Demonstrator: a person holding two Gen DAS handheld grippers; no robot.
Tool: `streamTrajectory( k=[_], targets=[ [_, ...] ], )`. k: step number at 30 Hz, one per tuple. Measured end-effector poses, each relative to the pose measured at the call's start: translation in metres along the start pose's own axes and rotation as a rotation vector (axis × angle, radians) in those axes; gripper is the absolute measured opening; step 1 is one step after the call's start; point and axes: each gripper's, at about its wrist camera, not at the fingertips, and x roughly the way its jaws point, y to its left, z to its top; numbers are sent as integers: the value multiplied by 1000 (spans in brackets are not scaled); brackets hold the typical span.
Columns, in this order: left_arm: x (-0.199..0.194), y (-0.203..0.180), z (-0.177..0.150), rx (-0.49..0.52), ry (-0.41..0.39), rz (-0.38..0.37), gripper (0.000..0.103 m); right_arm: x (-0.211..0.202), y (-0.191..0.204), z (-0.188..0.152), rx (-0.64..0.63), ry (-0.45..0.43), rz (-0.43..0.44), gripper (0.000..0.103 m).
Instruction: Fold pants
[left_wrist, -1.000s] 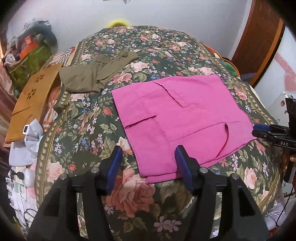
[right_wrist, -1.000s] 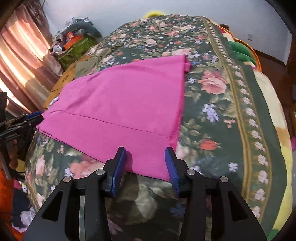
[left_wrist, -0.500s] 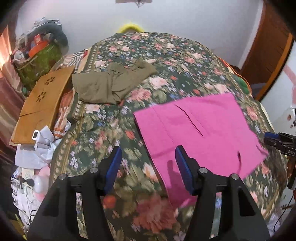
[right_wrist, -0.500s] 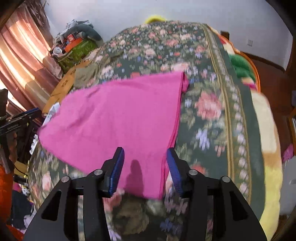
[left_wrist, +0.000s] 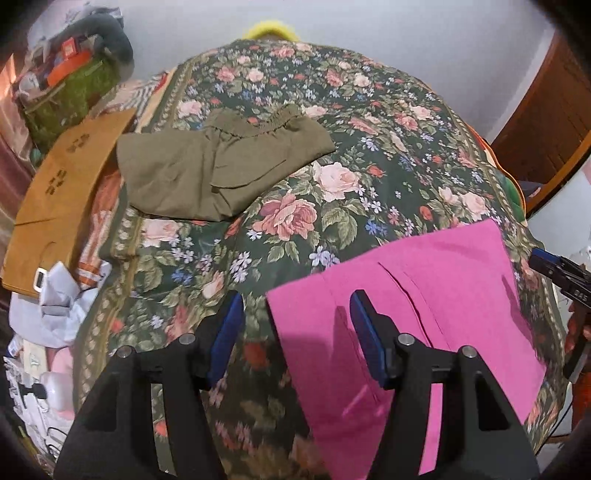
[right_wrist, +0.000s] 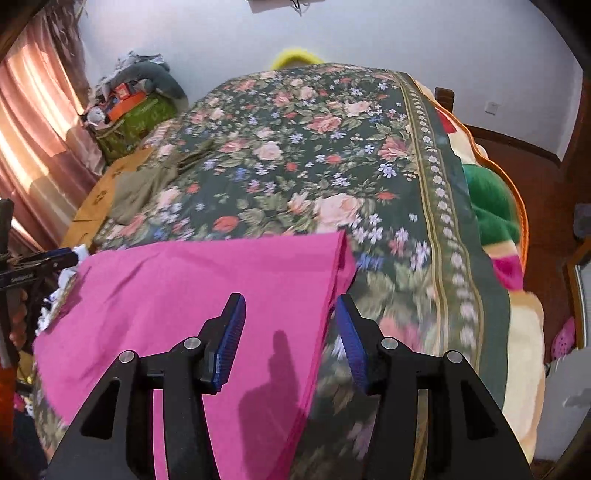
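Folded pink pants (left_wrist: 424, 306) lie flat near the front edge of a floral bedspread (left_wrist: 332, 166); they also show in the right wrist view (right_wrist: 192, 295). My left gripper (left_wrist: 295, 332) is open and empty, raised above the pants' left edge. My right gripper (right_wrist: 290, 339) is open and empty, raised above the pants' right edge. Olive-green pants (left_wrist: 218, 166) lie folded at the far left of the bed, also in the right wrist view (right_wrist: 147, 184). Each gripper shows at the edge of the other's view: the right (left_wrist: 554, 267), the left (right_wrist: 37, 262).
A brown board (left_wrist: 62, 192) lies along the bed's left side with white cloth (left_wrist: 55, 295) by it. A green bag with clutter (left_wrist: 66, 88) stands at the back left. A green pillow (right_wrist: 491, 210) sits at the bed's right edge. A wooden door (left_wrist: 546, 122) is at the right.
Both grippers have lifted up and back from the pants' near edge. The pink pants now sit lower in both views and more of the bed shows beyond them.
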Motion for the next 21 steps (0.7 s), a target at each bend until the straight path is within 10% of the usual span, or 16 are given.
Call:
streamTrajectory(
  k=[16, 21],
  targets=[
    [50, -1, 2, -17, 85, -40, 77, 75, -19, 32, 34, 54, 26, 46],
    [47, 0, 0, -12, 72, -45, 58, 86, -12, 32, -47, 75, -42, 7]
  ],
)
